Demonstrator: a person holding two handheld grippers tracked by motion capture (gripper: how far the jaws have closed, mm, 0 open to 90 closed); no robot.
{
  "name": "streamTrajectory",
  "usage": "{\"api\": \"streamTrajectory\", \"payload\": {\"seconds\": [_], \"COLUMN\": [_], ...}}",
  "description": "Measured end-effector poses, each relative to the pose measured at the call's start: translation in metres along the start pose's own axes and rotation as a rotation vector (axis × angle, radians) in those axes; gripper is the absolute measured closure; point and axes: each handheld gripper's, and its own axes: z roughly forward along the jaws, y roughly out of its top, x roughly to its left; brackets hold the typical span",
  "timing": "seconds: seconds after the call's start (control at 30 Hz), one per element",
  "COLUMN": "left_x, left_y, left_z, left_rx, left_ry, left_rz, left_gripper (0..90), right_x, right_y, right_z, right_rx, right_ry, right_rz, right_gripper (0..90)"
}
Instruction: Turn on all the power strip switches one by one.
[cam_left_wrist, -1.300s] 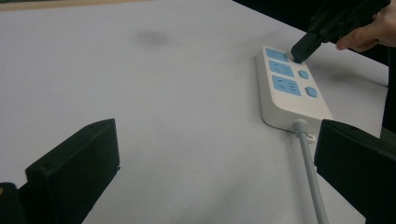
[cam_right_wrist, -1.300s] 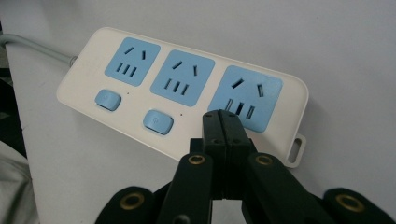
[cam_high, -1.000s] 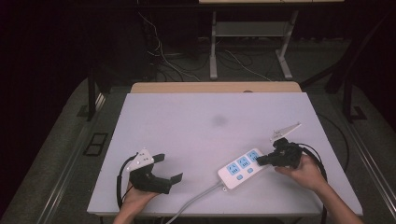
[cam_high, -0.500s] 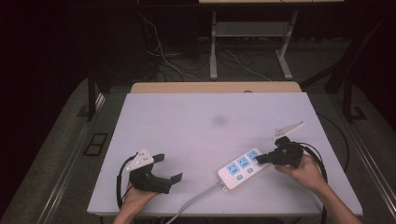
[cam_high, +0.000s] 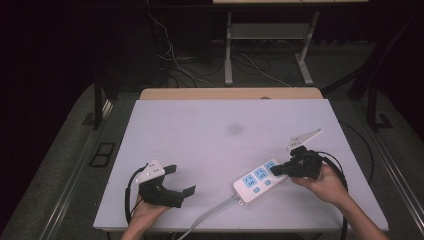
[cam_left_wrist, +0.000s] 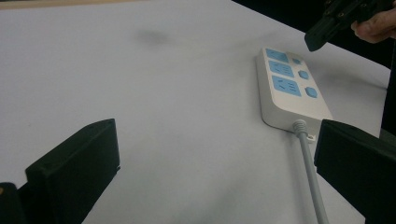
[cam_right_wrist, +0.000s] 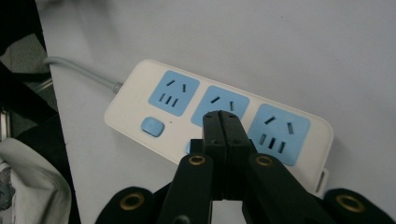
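Power strip (cam_high: 260, 179) lies flat on table (cam_high: 210, 135), near front edge, right of centre, w/ three blue sockets and a switch beside each; grey cord (cam_high: 210, 212) trails off the front edge. Nearest, left gripper (cam_high: 179, 181) rests at front-left, jaws wide apart, nothing between them, well apart from strip. Right gripper (cam_right_wrist: 221, 122) has jaws pressed together, empty, tips poised over the middle socket/switch area (cam_right_wrist: 219, 105). Judged step: closed tips used as a poker to press a switch button (cam_right_wrist: 152, 126) on the strip; approach seems done, press not confirmed. Next move likely calls for a short, straight push down onto the chosen button w/o sliding the strip; left gripper may need to steady it. Hard to make out: whether tips touch the strip; middle switch hidden behind jaws; cord's far end cut off. Beyond table: desk legs, floor cables, dim.
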Motion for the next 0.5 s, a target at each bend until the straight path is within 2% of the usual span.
{"api": "streamTrajectory", "payload": {"seconds": [0.17, 0.37, 0.5], "left_x": [-0.001, 0.0, -0.001], "left_y": [0.0, 0.0, 0.0], "left_z": [0.0, 0.0, 0.0], "left_rx": [0.0, 0.002, 0.001], "left_ry": [-0.003, -0.003, -0.002], "left_rz": [0.001, 0.002, 0.002], "left_gripper": [0.0, 0.0, 0.0], "right_x": [0.009, 0.015, 0.017], "right_y": [0.006, 0.011, 0.012], "right_z": [0.002, 0.005, 0.009], "right_rx": [0.009, 0.023, 0.033], "right_ry": [0.005, 0.031, 0.032], "right_rz": [-0.034, -0.045, -0.057], "right_gripper": [90.0, 90.0, 90.0]}}
